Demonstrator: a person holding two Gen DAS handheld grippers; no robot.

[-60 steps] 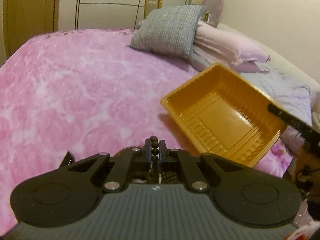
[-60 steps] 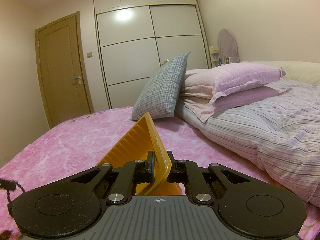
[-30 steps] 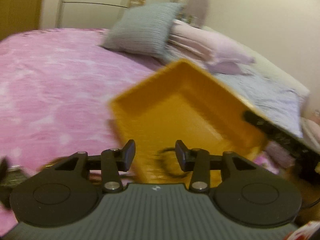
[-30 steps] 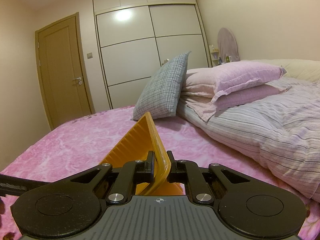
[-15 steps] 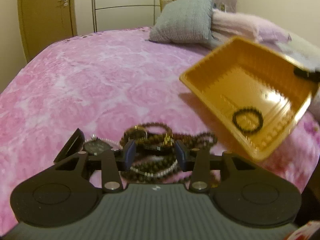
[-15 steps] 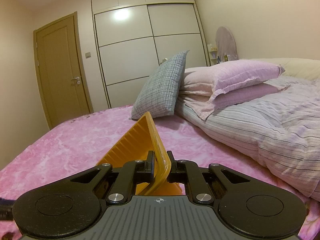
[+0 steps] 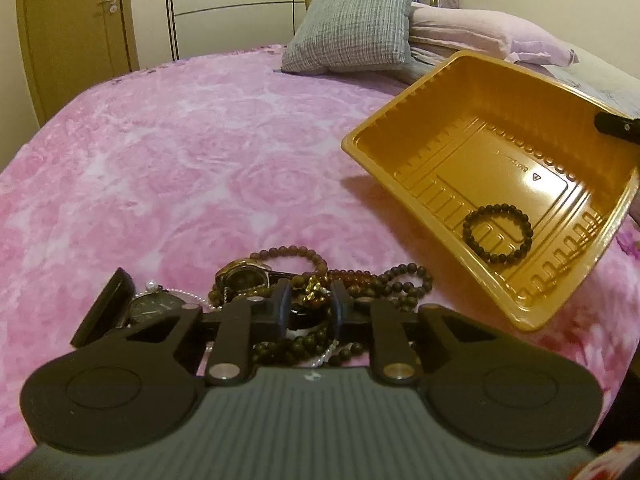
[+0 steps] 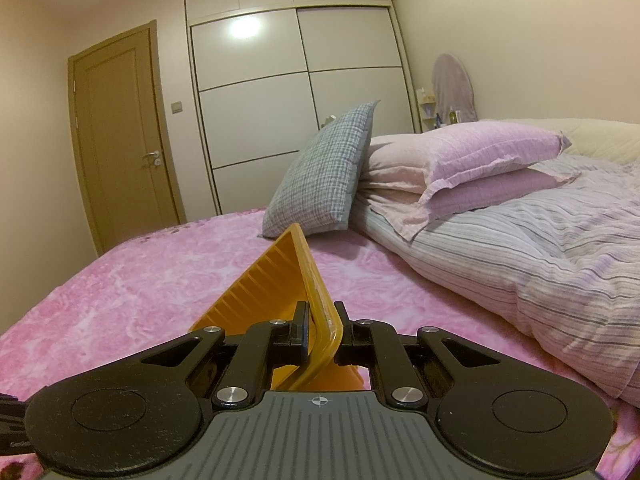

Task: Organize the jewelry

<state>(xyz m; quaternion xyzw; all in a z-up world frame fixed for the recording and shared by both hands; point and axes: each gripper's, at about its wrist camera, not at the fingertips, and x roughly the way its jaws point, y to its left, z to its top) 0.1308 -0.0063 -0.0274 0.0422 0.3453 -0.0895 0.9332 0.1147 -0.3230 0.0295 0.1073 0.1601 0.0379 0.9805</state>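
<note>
A pile of jewelry (image 7: 320,276) lies on the pink bedspread: bead necklaces, a gold watch (image 7: 242,274), a dark watch (image 7: 154,306) and a pearl strand. My left gripper (image 7: 308,304) is open and hovers right over the pile, its jaws on either side of a gold piece. An orange plastic tray (image 7: 404,168) is held tilted to the right, with a dark bead bracelet (image 7: 497,233) lying inside. My right gripper (image 8: 322,330) is shut on the tray's rim (image 8: 316,300); one of its fingers (image 7: 618,128) shows at the tray's far edge.
The pink bedspread (image 7: 180,160) stretches ahead. A grey checked cushion (image 7: 352,28) and pink pillows (image 8: 460,160) lie at the head of the bed, with a striped duvet (image 8: 520,248) to the right. A door (image 8: 120,152) and white wardrobe (image 8: 296,100) stand behind.
My left gripper carried a dark bead bracelet to the tray, opened and dropped it in, then swung back over the jewelry pile. The right gripper kept holding the tray still.
</note>
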